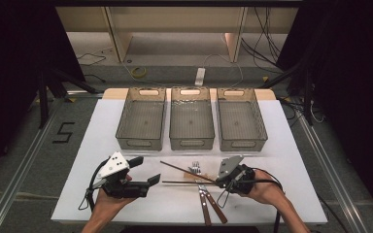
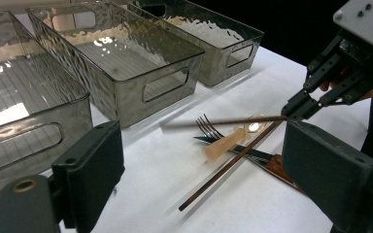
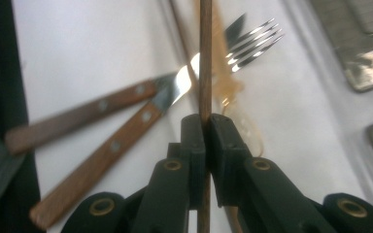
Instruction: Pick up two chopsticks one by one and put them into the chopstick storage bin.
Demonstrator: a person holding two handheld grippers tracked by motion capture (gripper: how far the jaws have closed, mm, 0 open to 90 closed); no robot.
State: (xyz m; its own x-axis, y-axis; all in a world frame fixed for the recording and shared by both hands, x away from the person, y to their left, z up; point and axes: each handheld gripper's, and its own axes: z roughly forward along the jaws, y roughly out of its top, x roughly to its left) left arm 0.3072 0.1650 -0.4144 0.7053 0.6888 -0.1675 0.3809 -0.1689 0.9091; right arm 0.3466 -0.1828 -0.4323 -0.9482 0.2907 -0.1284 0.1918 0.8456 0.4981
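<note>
Grey floor strewn with cables, dark curtains flanking.

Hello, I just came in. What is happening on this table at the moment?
A person works at a white table with a claw in each hand. The right claw is shut on one brown chopstick, held above a small pile of cutlery: a second chopstick, a fork and a clear plastic spoon. The left claw is open and holds nothing. Three clear bins behind stand empty.
</note>
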